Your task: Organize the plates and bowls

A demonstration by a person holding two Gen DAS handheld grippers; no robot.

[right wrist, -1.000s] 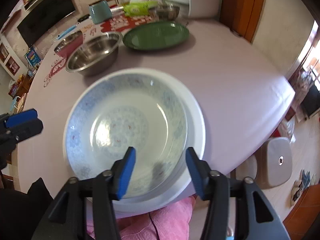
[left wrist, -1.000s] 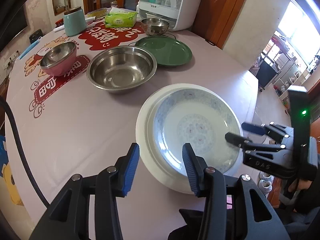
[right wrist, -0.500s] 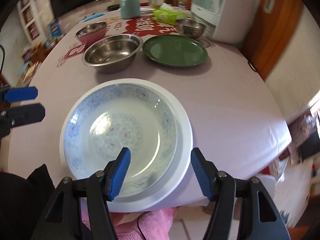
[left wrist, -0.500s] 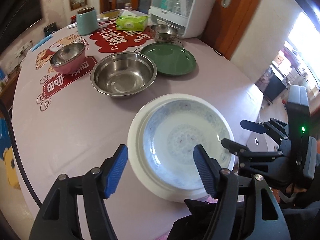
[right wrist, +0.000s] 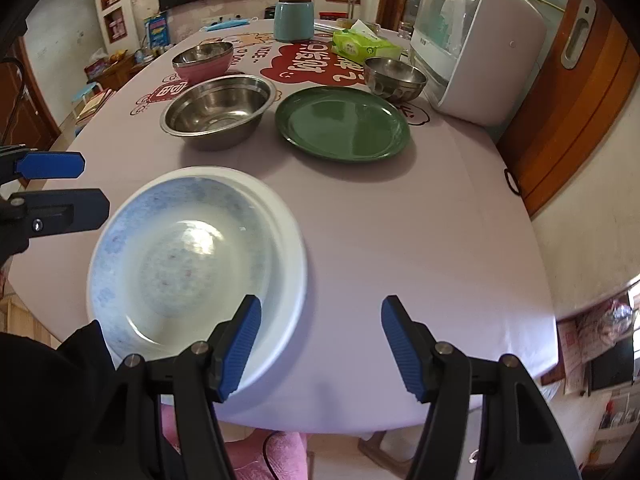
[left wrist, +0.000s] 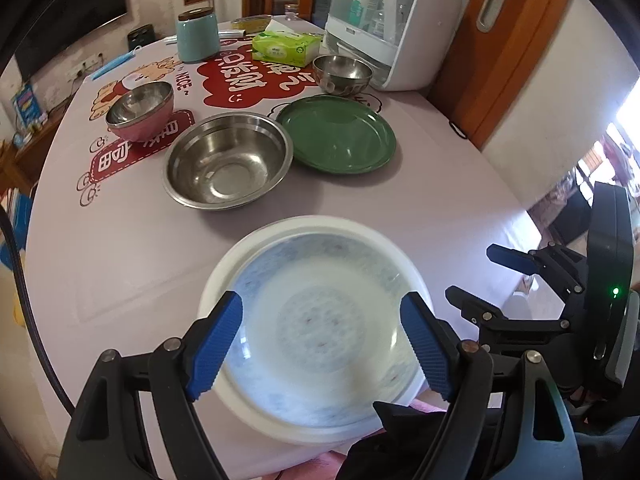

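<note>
We are now holding both grippers above the near edge of the table (right wrist: 400, 240), and neither one is touching anything. The left gripper (left wrist: 322, 344) has just been opening its jaws; a second ago its blue pads were quite close together by the plate rim, and now they are standing wide apart with only air between them. The right gripper (right wrist: 320, 344) is also spread and empty, its left pad hanging over the plate edge without contact. Compared with a second ago, we are seeing both grippers pulled back from the stack.

We judge that this means one stacking step is finished: the patterned plate (right wrist: 180, 256) is lying inside the white plate (right wrist: 288, 240), near the front edge of the table. The stack is lying flat with its hollow side up. Being round, it has no long axis to speak of.

Still separate, farther back, are the green plate (right wrist: 344, 124), the large steel bowl (right wrist: 218, 108), the pink bowl (right wrist: 204, 60) and the small steel bowl (right wrist: 394, 76). They are probably next.
</note>
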